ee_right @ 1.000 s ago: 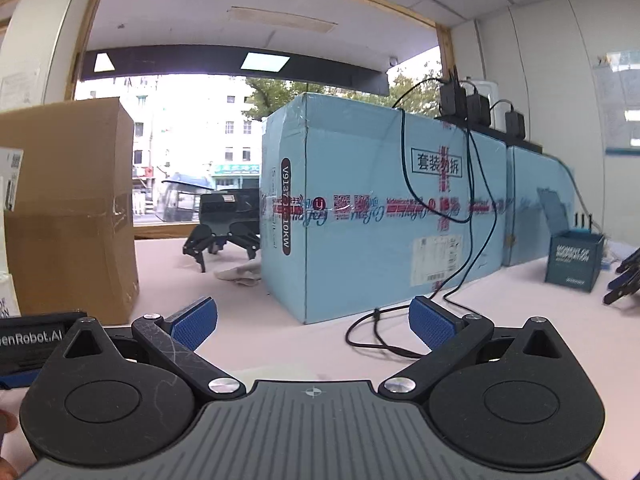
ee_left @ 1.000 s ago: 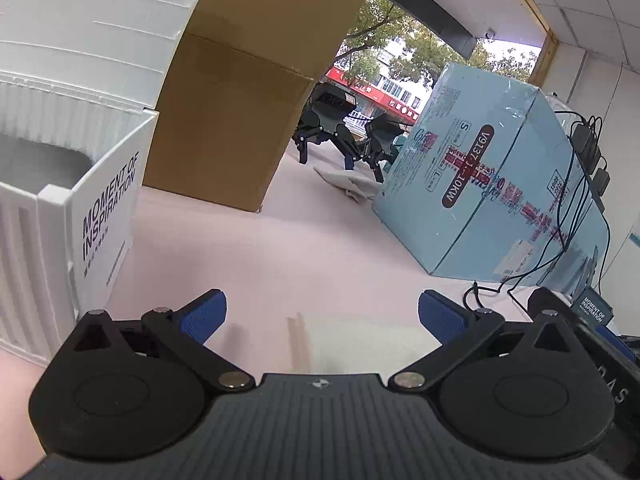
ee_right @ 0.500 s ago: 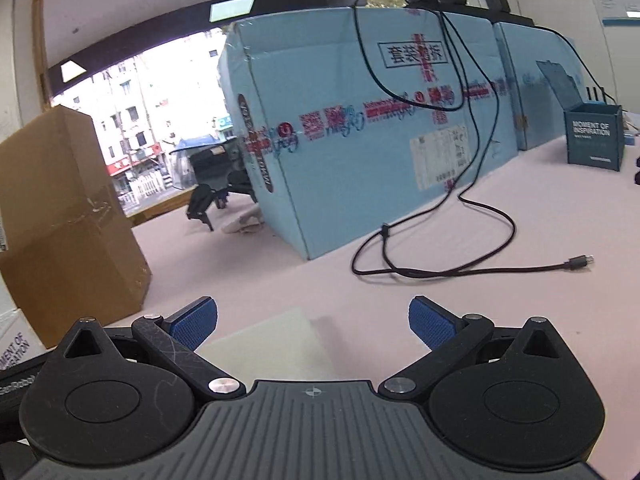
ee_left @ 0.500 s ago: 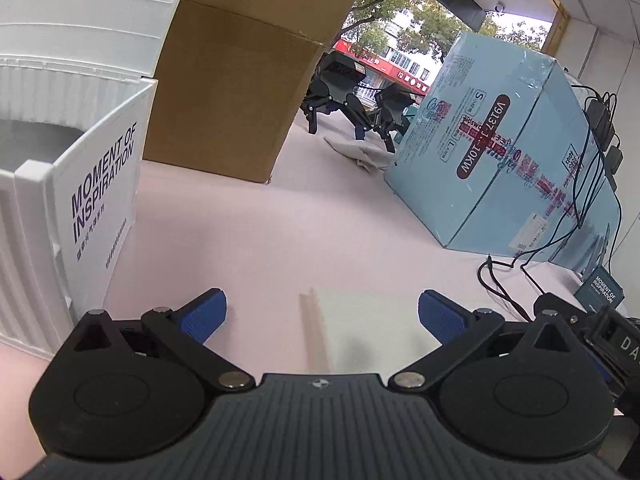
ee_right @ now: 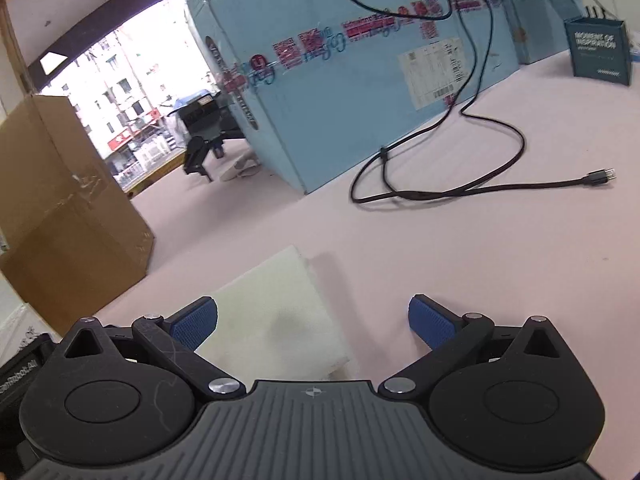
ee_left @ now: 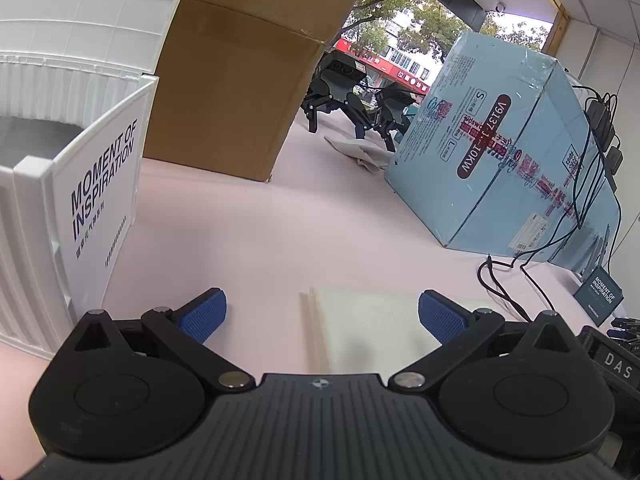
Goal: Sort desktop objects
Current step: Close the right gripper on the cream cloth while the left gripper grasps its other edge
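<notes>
Right tool (ee_right: 313, 320) above white pad (ee_right: 276, 316)

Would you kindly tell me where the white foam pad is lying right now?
The white foam pad lies flat on the pink tabletop, in front of both open claws, right of the white storage bin.

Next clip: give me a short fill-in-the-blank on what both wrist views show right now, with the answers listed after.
1. Both the left gripper and the right gripper are ____.
2. The white pad lies flat on the ____ tabletop.
3. The white bin at the left bears the words MOMENT OF ____.
4. The black cable trails down from the light ____ carton.

Missing words: open; pink; INSPIRATION; blue
</notes>
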The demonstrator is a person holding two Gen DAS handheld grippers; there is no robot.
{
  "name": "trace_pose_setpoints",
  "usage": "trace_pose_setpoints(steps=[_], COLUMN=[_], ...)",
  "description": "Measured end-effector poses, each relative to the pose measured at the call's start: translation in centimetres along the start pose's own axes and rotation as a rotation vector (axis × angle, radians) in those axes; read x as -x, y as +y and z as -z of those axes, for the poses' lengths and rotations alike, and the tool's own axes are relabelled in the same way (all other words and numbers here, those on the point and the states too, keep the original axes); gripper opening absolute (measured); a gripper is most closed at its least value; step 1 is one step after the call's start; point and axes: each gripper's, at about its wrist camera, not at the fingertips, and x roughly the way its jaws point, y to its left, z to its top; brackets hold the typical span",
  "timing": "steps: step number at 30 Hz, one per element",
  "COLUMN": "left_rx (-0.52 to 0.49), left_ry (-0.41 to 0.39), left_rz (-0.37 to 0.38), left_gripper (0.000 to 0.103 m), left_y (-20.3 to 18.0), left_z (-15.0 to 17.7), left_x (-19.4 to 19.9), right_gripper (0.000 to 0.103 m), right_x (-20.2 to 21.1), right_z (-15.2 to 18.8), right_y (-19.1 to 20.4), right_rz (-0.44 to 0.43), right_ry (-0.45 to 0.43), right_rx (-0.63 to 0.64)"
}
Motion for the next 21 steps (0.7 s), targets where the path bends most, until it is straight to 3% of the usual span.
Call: trace_pose_setpoints(steps=[2,11,14,18,21], left_rx=[0.000,-0.005,0.005,-0.005,-0.019], left_ry=[0.002,0.008,0.015,0.046,0.066], left_rz=[-0.001,0.002,0.045,0.129,0.174], left_gripper=[0.103,0.103,0.103,0.103,0.103], left_y=[0.0,-0.1,0.1,-0.2,-0.6], left_z=[0.0,0.0,-0.1,0.1,0.2], left_x=[0.0,-0.2,-0.2,-0.4,-0.5], right_gripper=[0.103,0.100,0.094,0.065,0.056], right_x=[-0.1,-0.3,-0.2,-0.1,0.0], right_z=[0.3,1.3,1.3,1.3,1.3], right_y=[0.6,3.0,2.9,2.9,2.9], right_rz=[-0.063,-0.042,-0.055,-0.065,-0.052], right_ry=[0.033,0.060,0.062,0.067,0.061], right_rx=[0.024,0.178,0.177,0.176,0.171])
